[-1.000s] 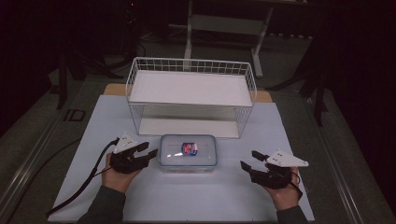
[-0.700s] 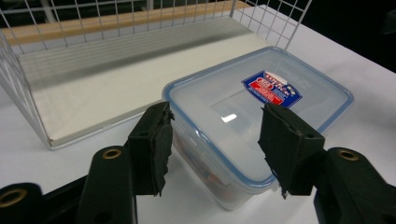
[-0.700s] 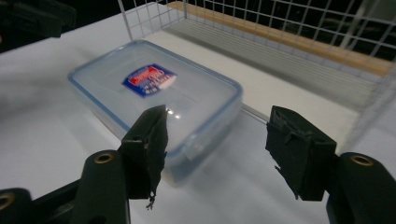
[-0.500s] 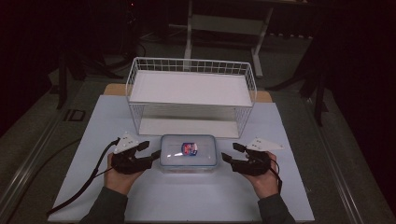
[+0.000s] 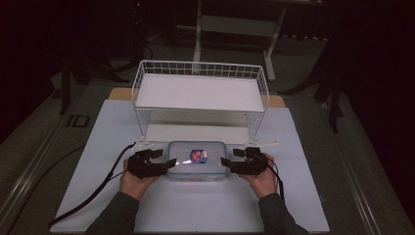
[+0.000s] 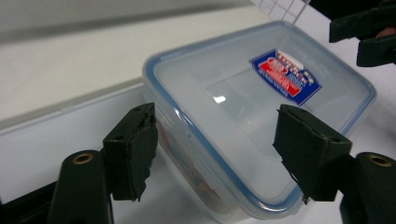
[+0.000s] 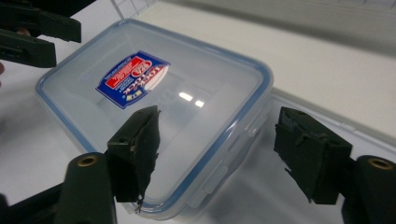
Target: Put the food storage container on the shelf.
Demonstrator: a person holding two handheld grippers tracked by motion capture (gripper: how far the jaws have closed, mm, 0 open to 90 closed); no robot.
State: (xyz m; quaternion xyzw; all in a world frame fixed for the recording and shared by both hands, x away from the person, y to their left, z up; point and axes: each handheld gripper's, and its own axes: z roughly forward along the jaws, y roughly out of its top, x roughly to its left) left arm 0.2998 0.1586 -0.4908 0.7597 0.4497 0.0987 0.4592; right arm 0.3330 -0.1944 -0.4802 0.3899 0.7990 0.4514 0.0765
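A clear plastic container (image 5: 197,160) with a blue-rimmed lid and a red and blue label lies flat on the white mat, in front of the wire rack. My left gripper (image 5: 169,163) is at its left end and my right gripper (image 5: 225,164) at its right end. In the left gripper view the container (image 6: 243,107) has its near corner between the spread jaws of the left gripper (image 6: 222,151), and the pads do not press on it. The right gripper (image 7: 223,154) straddles the container (image 7: 154,93) the same way. Both grippers' jaws have just been opening.
A white wire rack (image 5: 200,63) with a flat upper shelf stands just behind the container. The white mat (image 5: 98,147) covers the table. A black cable (image 5: 98,191) trails from the left gripper toward the front left. Dark stands and table legs are beyond the table.
My right gripper has come in leftward from the right side of the mat to the container's right end. The left gripper has edged right onto its left end.
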